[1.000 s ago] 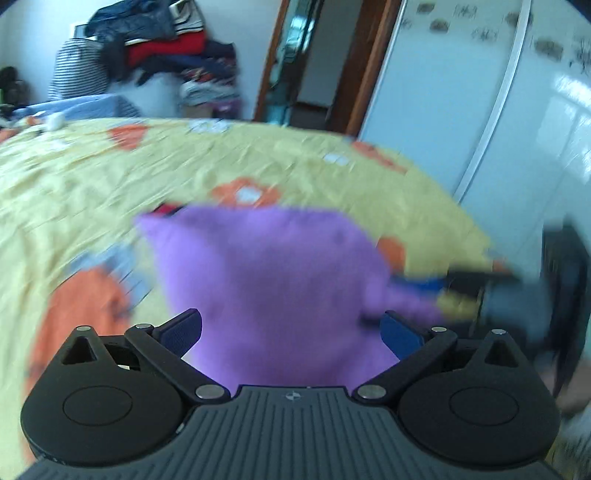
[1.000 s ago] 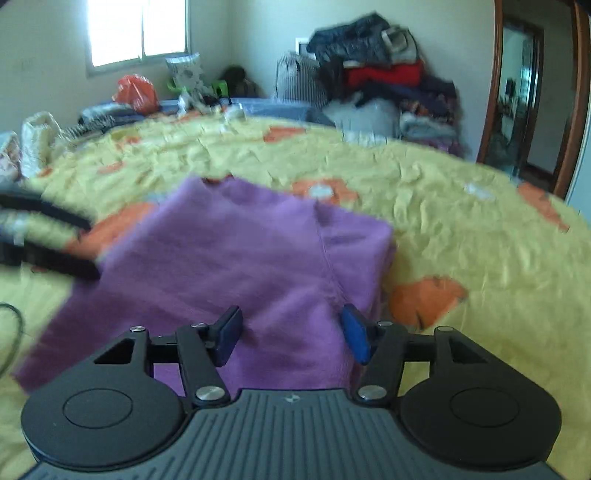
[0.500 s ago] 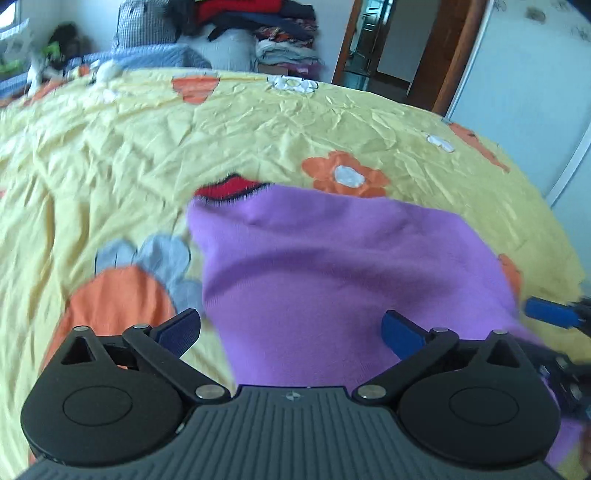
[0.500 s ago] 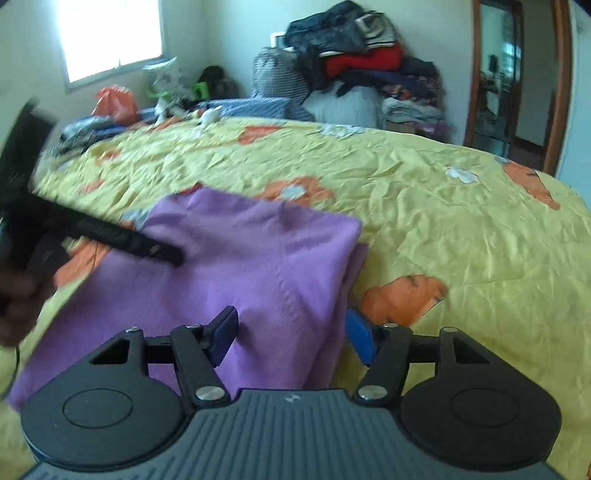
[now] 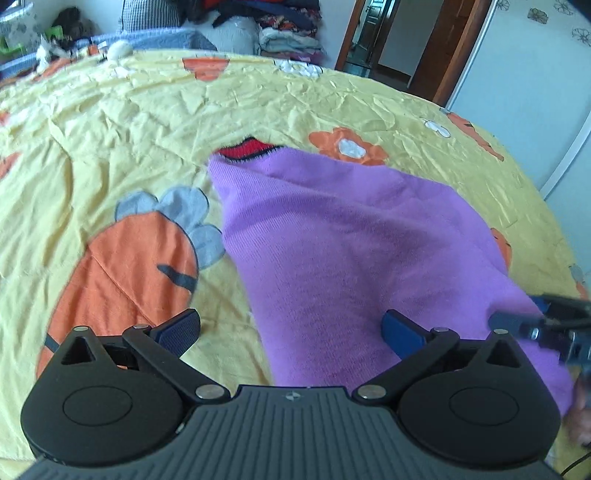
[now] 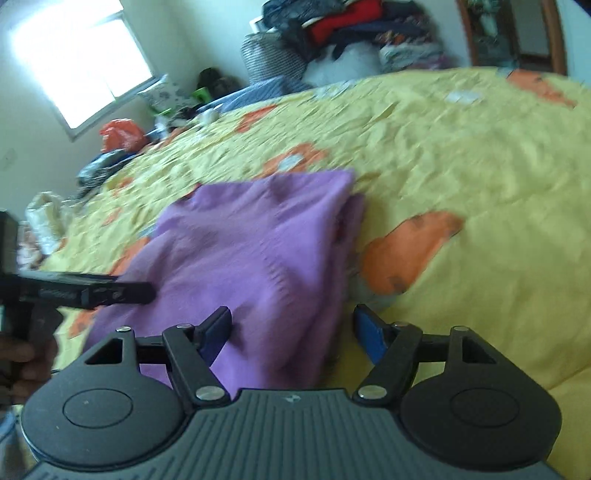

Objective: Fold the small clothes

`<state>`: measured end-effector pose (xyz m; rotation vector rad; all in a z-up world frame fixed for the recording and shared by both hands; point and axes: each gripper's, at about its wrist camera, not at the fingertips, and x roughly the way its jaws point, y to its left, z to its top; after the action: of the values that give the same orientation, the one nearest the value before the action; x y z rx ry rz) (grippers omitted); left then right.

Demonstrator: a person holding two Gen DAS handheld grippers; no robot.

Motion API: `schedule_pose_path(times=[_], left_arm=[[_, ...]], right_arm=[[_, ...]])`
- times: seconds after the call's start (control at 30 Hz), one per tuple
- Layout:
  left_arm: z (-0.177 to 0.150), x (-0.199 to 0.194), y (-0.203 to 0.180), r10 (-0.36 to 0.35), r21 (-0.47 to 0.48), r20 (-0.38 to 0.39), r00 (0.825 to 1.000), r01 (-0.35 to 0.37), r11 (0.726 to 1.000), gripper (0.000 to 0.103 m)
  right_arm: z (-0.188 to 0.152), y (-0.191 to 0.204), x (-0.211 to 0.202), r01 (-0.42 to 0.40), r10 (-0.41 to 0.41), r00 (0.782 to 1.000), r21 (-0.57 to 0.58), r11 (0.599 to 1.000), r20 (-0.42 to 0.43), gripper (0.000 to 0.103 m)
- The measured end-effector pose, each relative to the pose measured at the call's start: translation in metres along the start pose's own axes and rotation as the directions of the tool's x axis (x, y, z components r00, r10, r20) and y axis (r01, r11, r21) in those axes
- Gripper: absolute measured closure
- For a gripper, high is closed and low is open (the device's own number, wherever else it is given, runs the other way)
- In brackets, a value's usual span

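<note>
A purple knit garment [image 5: 354,243] lies folded on the yellow bedspread [image 5: 110,147], with a red collar edge [image 5: 245,147] at its far end. My left gripper [image 5: 291,330] is open over the garment's near left edge, holding nothing. My right gripper [image 6: 291,328] is open over the garment's [image 6: 258,251] near right edge, also empty. The right gripper's fingers [image 5: 532,325] show at the right of the left wrist view. The left gripper's fingers [image 6: 92,293] show at the left of the right wrist view.
The bedspread [image 6: 461,155] has orange carrot and flower patches. A pile of clothes [image 6: 343,33] is stacked at the far wall. Clutter and an orange bag [image 6: 120,134] lie under the window. A doorway [image 5: 388,40] and a white wardrobe [image 5: 535,92] stand at the right.
Both grippers have shifted around the garment and dropped closer to its near edge. The left wrist view has swung left, and the right wrist view has tilted. Both jaws stay open.
</note>
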<state>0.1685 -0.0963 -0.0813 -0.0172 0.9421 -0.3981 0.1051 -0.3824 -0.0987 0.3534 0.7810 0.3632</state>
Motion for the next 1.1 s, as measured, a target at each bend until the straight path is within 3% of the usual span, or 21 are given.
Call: schedule_pose_path(times=[0.13,0.3,0.33,0.37,0.4,0.47,0.5,0.57,0.7,0.8,0.93,0.97,1.0,1.07,1.1], left_arm=[[-0.008,-0.001,0.0,-0.08,-0.008,-0.03,0.996,0.079,0.997,0.0],[-0.023,-0.009,-0.005,-0.237,-0.035,-0.057,0.97,0.235,0.971,0.002],[-0.025,-0.008,-0.011,-0.217,-0.004,-0.042,0.975,0.217,0.976,0.007],[-0.026,-0.007,-0.022,-0.169,0.058,-0.022,0.985,0.17,0.984,0.029],[-0.026,-0.007,-0.034,-0.134,0.124,-0.005,0.991,0.134,0.983,0.044],[-0.023,-0.01,-0.05,-0.094,0.209,0.023,0.995,0.087,0.974,0.062],[-0.021,-0.013,-0.058,-0.074,0.263,0.045,0.996,0.059,0.963,0.071],[-0.021,-0.017,-0.067,-0.056,0.35,0.086,0.995,0.023,0.936,0.074],[-0.007,-0.019,-0.061,-0.027,0.411,0.127,0.992,-0.028,0.911,0.075],[0.015,-0.029,-0.049,-0.01,0.407,0.169,0.986,-0.061,0.911,0.075],[0.046,-0.037,-0.034,-0.042,0.395,0.135,0.99,-0.015,0.919,0.072],[0.052,-0.032,-0.026,-0.044,0.375,0.084,0.996,0.01,0.927,0.062],[0.056,-0.025,-0.013,-0.047,0.317,0.021,0.999,0.038,0.948,0.048],[0.047,-0.016,0.009,-0.081,0.247,-0.066,0.995,0.095,0.965,0.037],[0.037,-0.018,0.019,-0.068,0.243,-0.06,0.996,0.081,0.967,0.033]], right_arm=[[-0.005,0.008,-0.001,-0.007,0.006,1.0,-0.043,0.999,-0.009,0.028],[-0.001,0.008,0.0,0.022,-0.023,0.999,-0.058,0.998,-0.025,0.024],[0.0,0.014,0.004,0.023,-0.025,0.999,-0.059,0.998,-0.039,0.024],[0.0,0.022,0.007,0.031,-0.034,0.999,-0.06,0.998,-0.042,0.027],[-0.001,0.032,0.011,0.052,-0.056,0.997,-0.088,0.995,-0.045,0.052],[-0.002,0.048,0.011,0.068,-0.071,0.997,-0.107,0.992,-0.024,0.072],[-0.003,0.057,0.01,0.097,-0.099,0.995,-0.14,0.985,-0.004,0.074],[-0.001,0.07,0.007,0.112,-0.107,0.994,-0.153,0.982,0.039,0.074],[0.013,0.086,0.008,0.111,-0.096,0.989,-0.147,0.983,0.109,0.075],[0.031,0.096,0.011,0.091,-0.072,0.987,-0.128,0.988,0.144,0.075],[0.045,0.101,0.009,0.068,-0.056,0.978,-0.051,0.996,0.199,0.075],[0.045,0.096,0.014,0.063,-0.056,0.981,-0.03,0.998,0.186,0.07],[0.044,0.092,0.024,0.087,-0.081,0.986,-0.036,0.996,0.148,0.054],[0.034,0.082,0.035,0.171,-0.168,0.983,-0.039,0.984,0.081,0.018],[0.024,0.079,0.029,0.171,-0.167,0.981,-0.034,0.985,0.094,0.018]])
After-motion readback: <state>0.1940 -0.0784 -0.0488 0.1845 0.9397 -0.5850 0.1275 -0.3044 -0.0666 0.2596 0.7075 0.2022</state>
